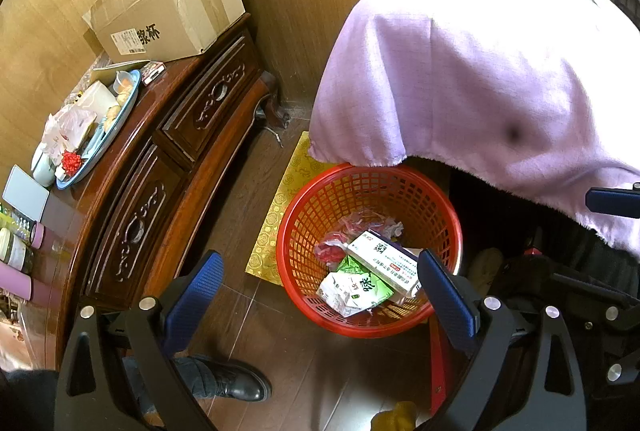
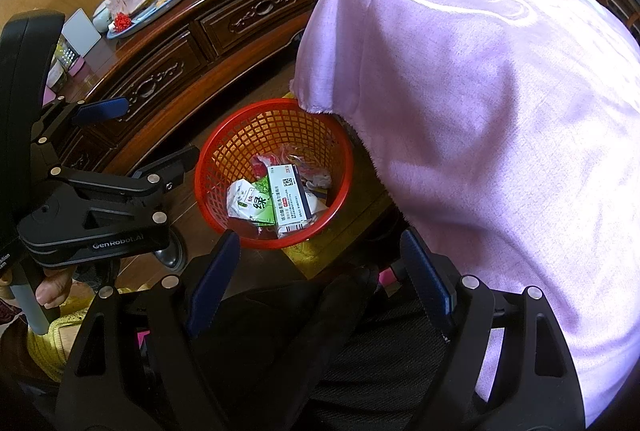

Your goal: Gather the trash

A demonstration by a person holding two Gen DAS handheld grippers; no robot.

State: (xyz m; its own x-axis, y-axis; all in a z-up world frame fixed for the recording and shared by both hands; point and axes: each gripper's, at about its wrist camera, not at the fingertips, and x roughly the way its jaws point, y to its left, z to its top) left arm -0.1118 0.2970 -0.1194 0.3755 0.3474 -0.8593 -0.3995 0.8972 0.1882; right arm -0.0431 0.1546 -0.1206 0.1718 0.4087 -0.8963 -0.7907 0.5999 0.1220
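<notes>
A red mesh basket (image 1: 436, 215) stands on the wooden floor, also in the right wrist view (image 2: 224, 147). In it lie a white medicine box (image 1: 384, 263), a green-and-white carton (image 1: 352, 287) and crumpled plastic wrappers (image 1: 352, 227); the box (image 2: 288, 197) and carton (image 2: 250, 203) show in the right view too. My left gripper (image 1: 320, 275) is open and empty above the basket's near rim. My right gripper (image 2: 320, 251) is open and empty, nearer to me than the basket, over dark fabric. The left gripper (image 2: 132, 135) also shows at the left of the right view.
A carved wooden cabinet (image 1: 180, 151) stands left with a cardboard box (image 1: 168, 7), a blue tray of food items (image 1: 132, 107) and bottles on it. A purple cloth (image 1: 480, 71) covers furniture to the right, overhanging the basket. A yellow mat (image 1: 280, 199) and my boot (image 1: 236, 379) are on the floor.
</notes>
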